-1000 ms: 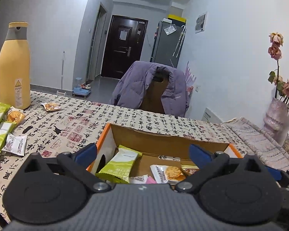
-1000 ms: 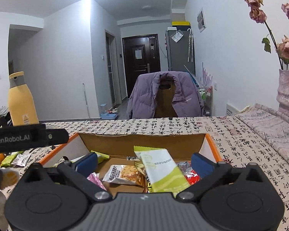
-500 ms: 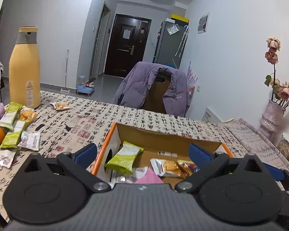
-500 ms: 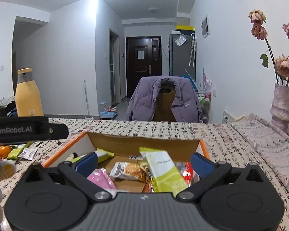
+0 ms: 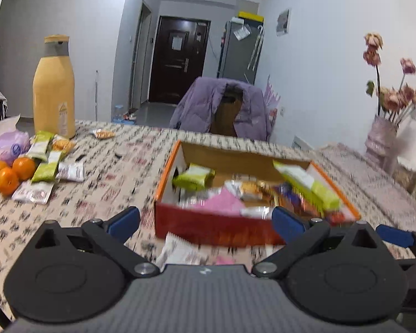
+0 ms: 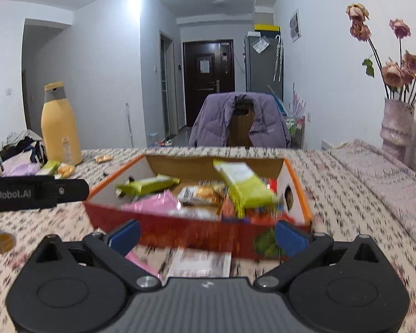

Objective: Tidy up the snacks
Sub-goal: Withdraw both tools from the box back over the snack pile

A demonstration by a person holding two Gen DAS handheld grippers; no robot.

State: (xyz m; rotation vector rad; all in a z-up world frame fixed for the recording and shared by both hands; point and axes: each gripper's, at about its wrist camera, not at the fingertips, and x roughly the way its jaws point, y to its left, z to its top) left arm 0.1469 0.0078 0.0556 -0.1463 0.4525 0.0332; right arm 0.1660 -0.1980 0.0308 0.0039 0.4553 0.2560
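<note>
One orange box point(image 5: 208, 230), one tall yellow bottle point(image 5: 54, 88), three oranges point(image 5: 7, 173), one vase point(image 6: 396, 130) of dried roses, one chair draped with one purple jacket point(image 6: 216, 125); packets inside the box blur past counting.

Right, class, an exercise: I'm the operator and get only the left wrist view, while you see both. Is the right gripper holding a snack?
Observer: No. The right gripper has its jaws open with nothing between them, facing the box.
Operator: Anything on the box's right wall?
Observer: A round hole is cut through it.
Operator: And the front face?
Observer: A green picture sits near its right corner.
</note>
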